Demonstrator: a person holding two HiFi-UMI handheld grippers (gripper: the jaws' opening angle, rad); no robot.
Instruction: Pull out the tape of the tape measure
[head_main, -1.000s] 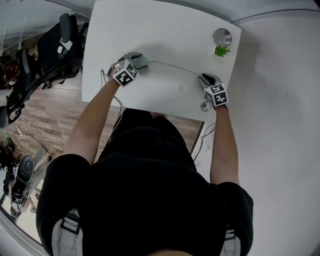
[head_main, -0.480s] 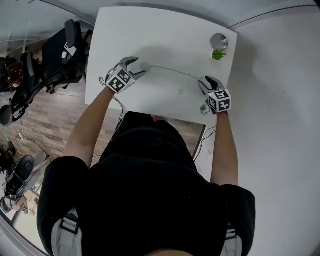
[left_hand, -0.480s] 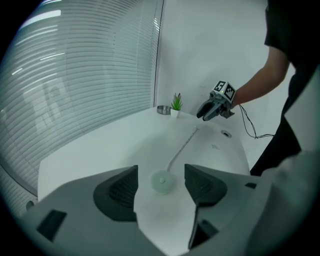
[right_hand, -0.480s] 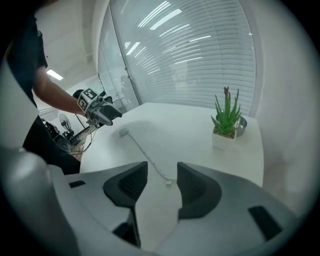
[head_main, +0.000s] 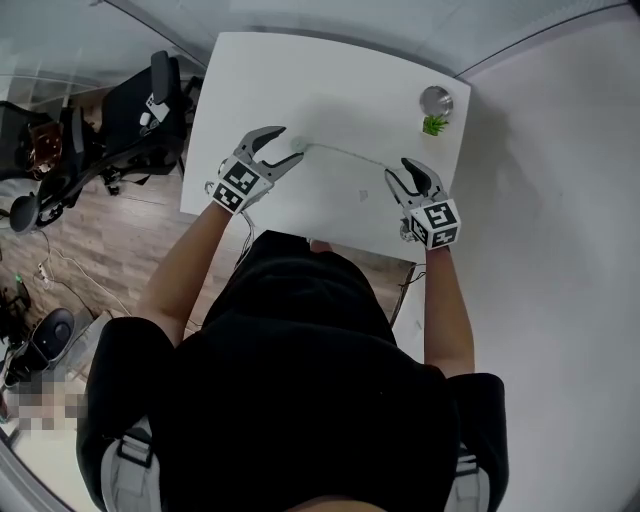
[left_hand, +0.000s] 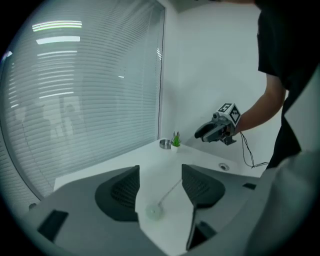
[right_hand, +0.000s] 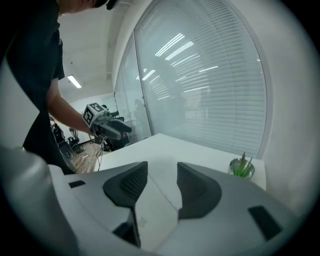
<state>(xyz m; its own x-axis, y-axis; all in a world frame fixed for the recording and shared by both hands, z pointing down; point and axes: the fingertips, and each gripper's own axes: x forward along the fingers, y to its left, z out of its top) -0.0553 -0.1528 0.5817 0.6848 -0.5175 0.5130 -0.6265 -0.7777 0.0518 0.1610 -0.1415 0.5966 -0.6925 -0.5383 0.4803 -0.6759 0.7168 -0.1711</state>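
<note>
Now both grippers have risen off the counter (head_main: 330, 70). The left gripper (head_main: 288, 146) has just narrowed its jaws slightly, still apart and empty; the right gripper (head_main: 400, 169) has just opened, empty too. The tape measure (left_hand: 154, 212) lies toward the counter's left edge, tape (head_main: 345, 153) stretched rightward, so the pull looks done. A plant (head_main: 434, 125) sits at the far-right corner, with open room elsewhere.

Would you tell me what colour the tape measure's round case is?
The case is pale green, clearest in the left gripper view.
</note>
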